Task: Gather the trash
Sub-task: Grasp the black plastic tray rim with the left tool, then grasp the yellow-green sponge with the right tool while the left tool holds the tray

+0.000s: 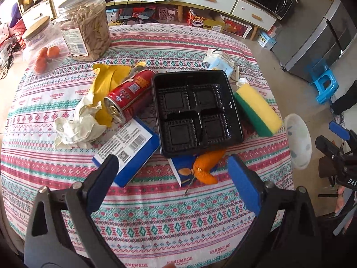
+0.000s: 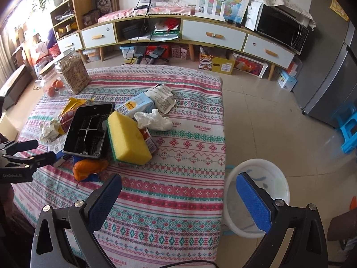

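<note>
i found my left gripper [image 1: 174, 167] spread wide above the orange peel [image 1: 206, 167], holding nothing. my right gripper [image 2: 178, 189] was also wide and empty, near the table edge by the white bin [image 2: 279, 183], which stood on the floor; i could not tell its contents. the black tray [image 1: 196, 109] lay empty among the trash. one jar [image 1: 86, 29] held pale strips, another [image 1: 40, 44] oranges.

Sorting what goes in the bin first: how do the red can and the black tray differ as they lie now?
The red can is a cylinder lying on its side; the black tray is flat, square, sitting open side up. The can is printed red, the tray plain black with four empty compartments. The tray covers more cloth. Both rest in the trash pile, with neither gripper touching them.
</note>
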